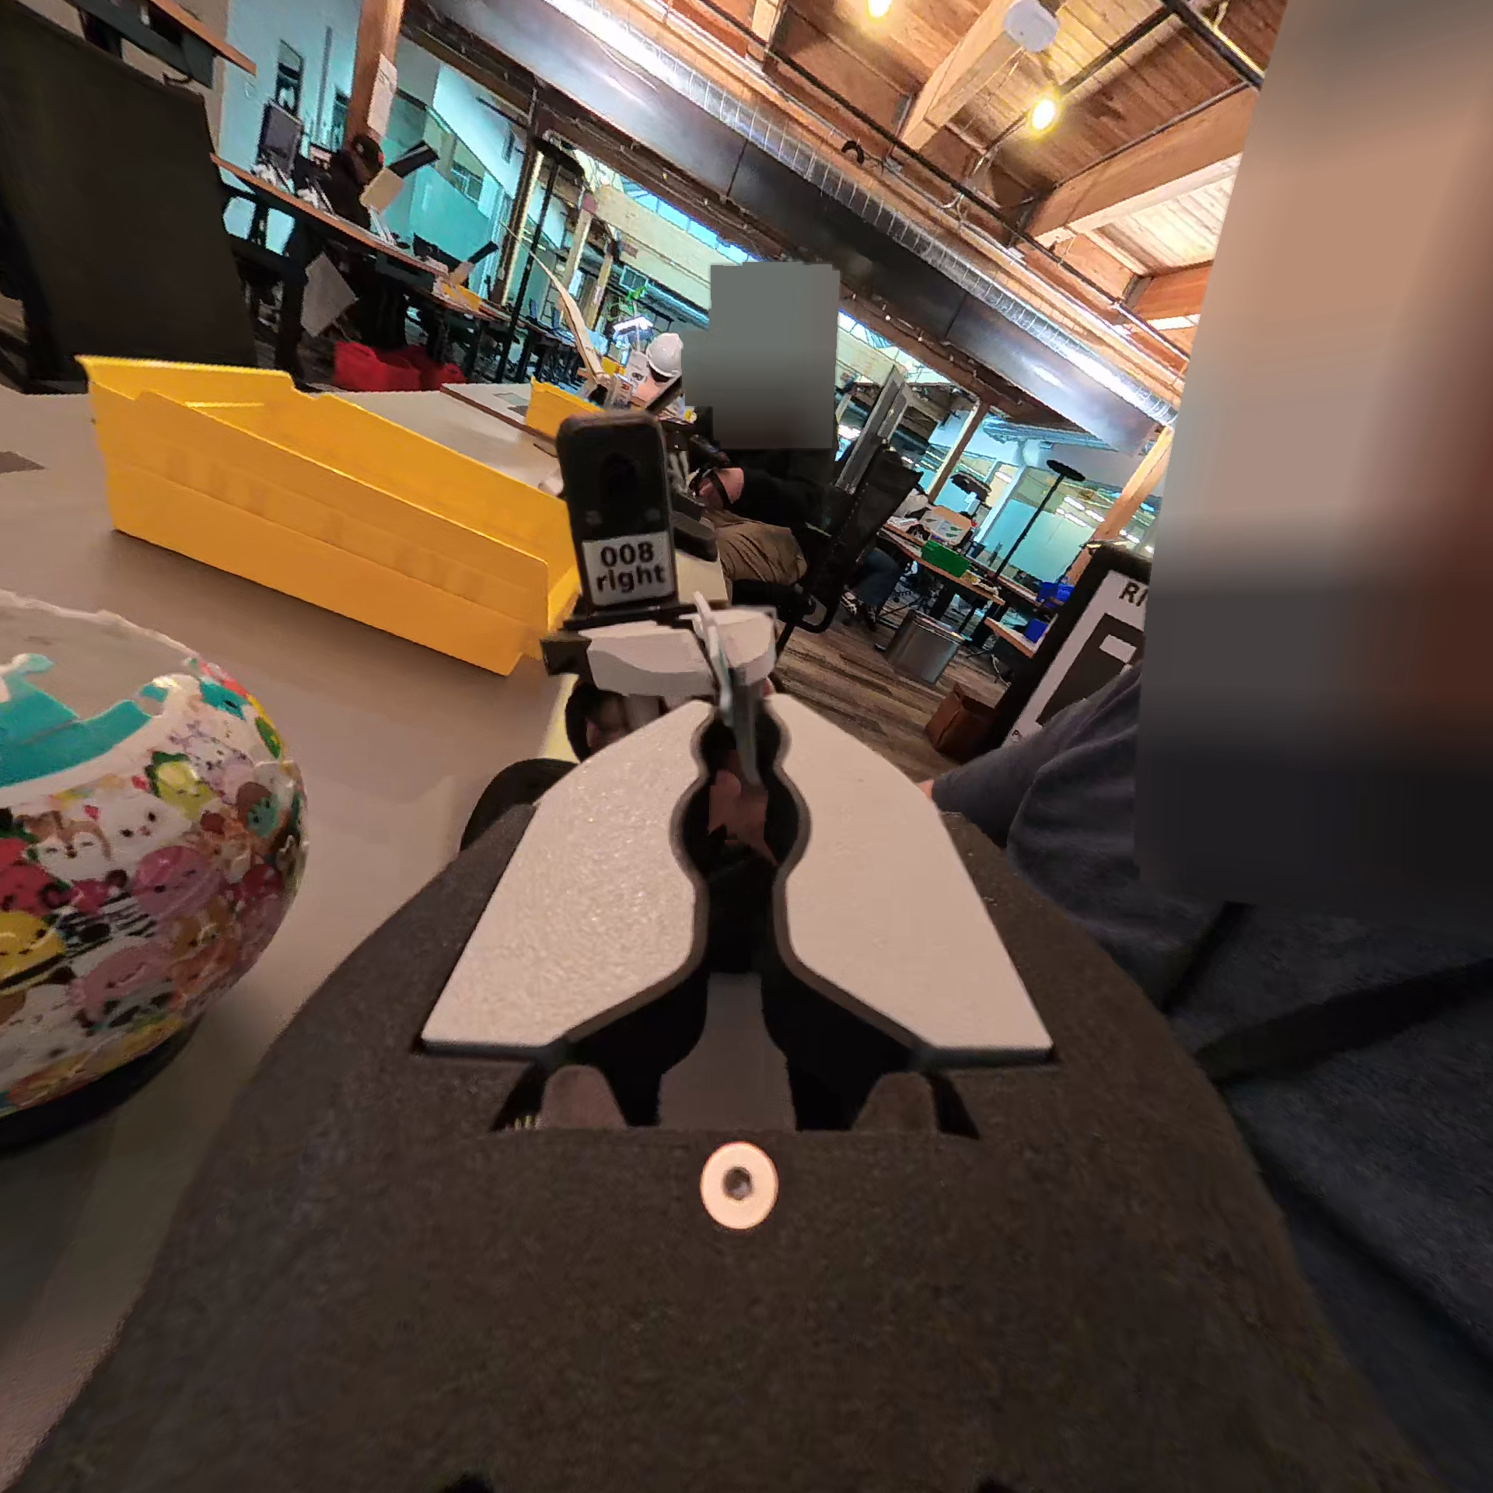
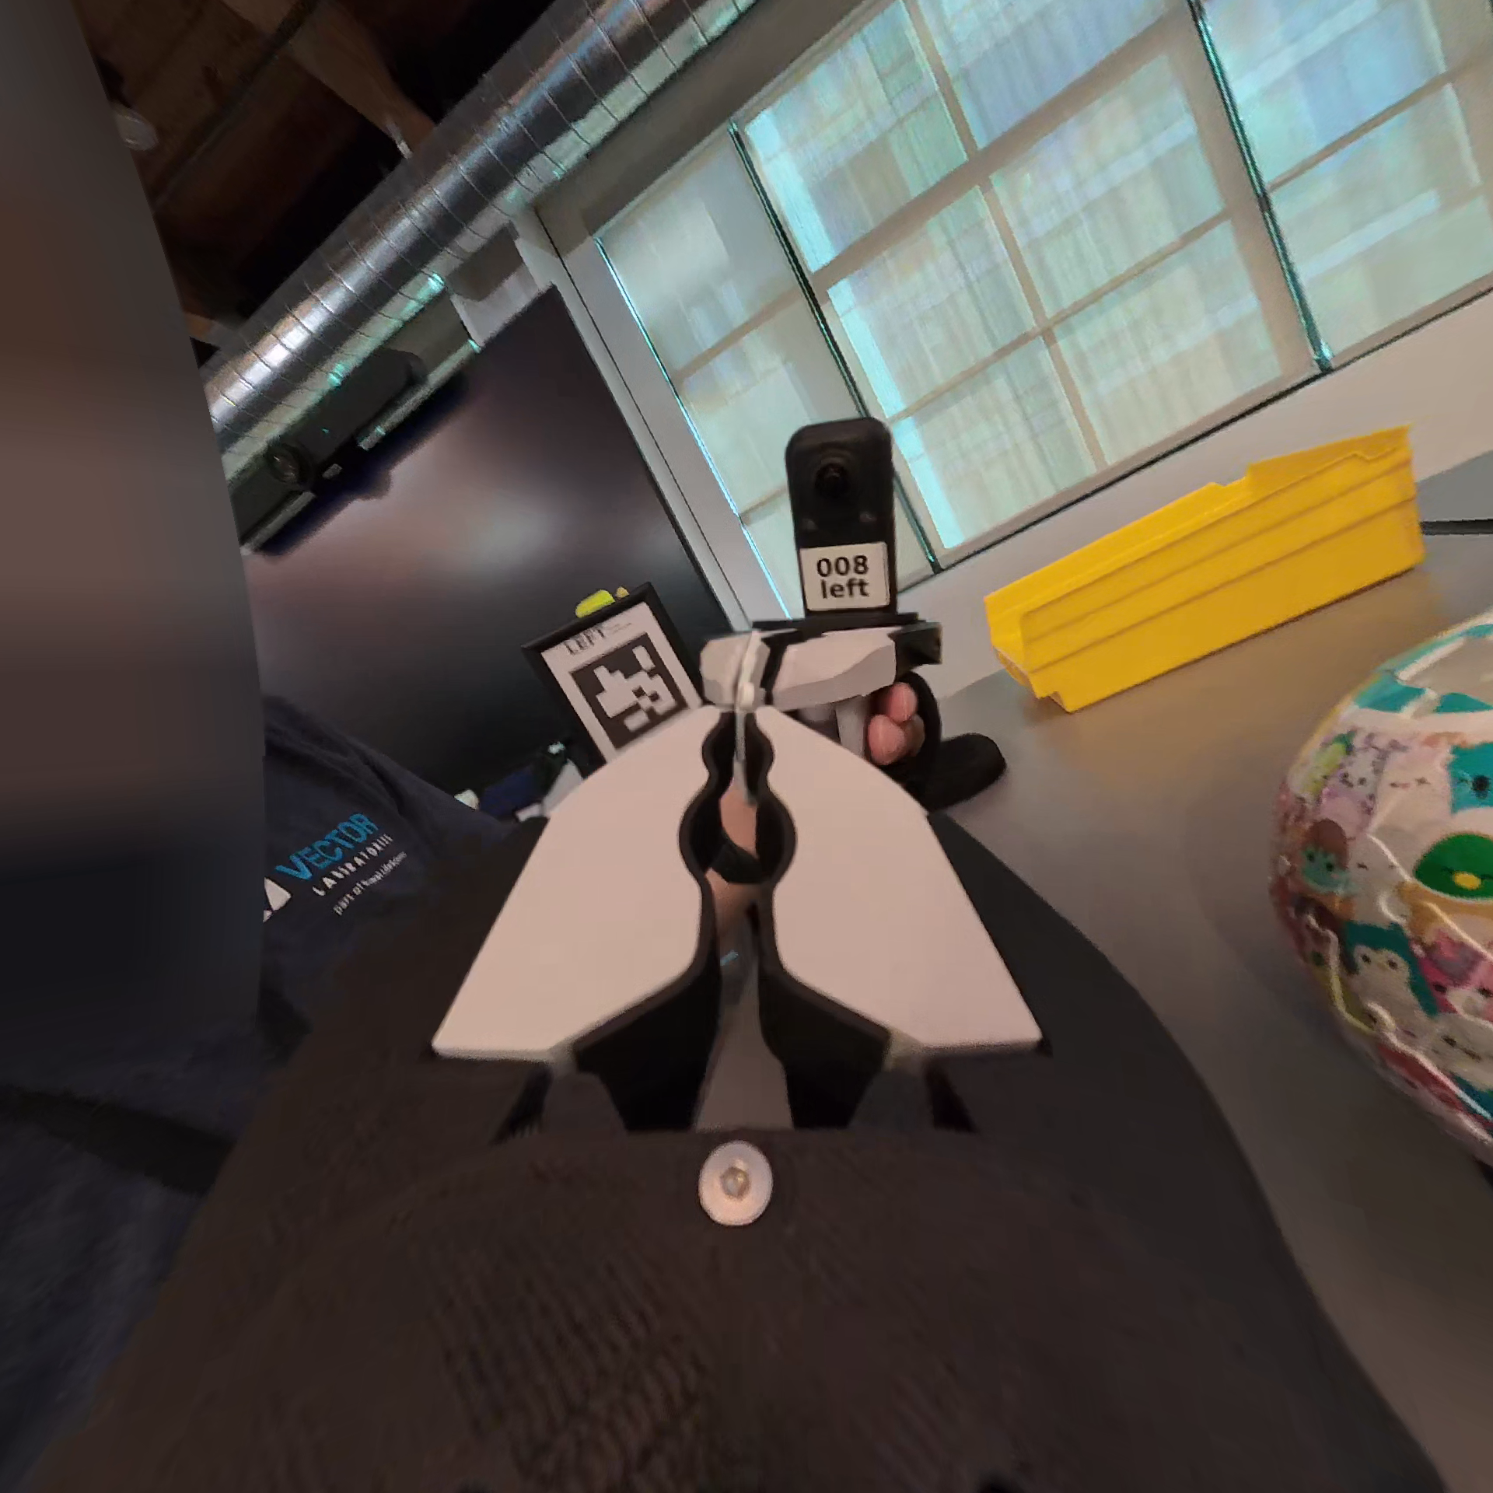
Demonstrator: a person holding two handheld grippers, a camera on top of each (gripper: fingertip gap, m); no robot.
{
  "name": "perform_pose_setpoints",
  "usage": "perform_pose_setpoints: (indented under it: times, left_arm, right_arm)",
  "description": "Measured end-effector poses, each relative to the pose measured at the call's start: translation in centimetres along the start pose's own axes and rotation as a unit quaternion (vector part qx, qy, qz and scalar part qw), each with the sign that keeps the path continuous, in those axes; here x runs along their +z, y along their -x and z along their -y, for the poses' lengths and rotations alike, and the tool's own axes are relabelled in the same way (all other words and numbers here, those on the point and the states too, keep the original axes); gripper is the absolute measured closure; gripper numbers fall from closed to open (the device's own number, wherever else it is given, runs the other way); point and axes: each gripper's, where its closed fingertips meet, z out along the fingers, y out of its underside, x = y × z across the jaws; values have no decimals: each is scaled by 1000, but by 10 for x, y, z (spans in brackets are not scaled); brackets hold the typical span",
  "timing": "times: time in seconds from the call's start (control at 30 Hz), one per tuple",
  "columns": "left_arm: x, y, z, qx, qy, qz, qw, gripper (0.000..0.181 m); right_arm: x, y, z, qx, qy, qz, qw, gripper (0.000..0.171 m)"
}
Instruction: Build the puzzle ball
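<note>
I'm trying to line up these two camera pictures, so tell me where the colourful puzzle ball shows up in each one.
Left wrist view: the puzzle ball sits at the left edge on the grey table, its open top jagged.
Right wrist view: the puzzle ball is at the right edge, partly cut off.
Shared landmark: the yellow bin lies on the table beyond the ball in both views.

Your round puzzle ball (image 1: 137, 872), printed all over with bright cartoon plush characters on white, sits at nine o'clock in the left wrist view, resting on a dark base. Its top is open, with a jagged teal edge. A thin flat puzzle piece (image 1: 739, 711) stands edge-on at twelve o'clock, pinched where both gripper tips meet.
</note>
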Motion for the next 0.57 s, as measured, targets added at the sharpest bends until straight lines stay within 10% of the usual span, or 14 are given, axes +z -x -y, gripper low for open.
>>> perform_pose_setpoints:
  times: [0.33, 0.57]
  left_arm:
    - [-51, 62, -57, 92, 65, 225, 968, 131]
    - [-62, 73, -19, 100, -23, 208, 973, 135]
  right_arm:
    - [-121, -32, -25, -134, 190, -151, 961, 169]
    - [-154, -57, -44, -63, 197, -190, 960, 169]
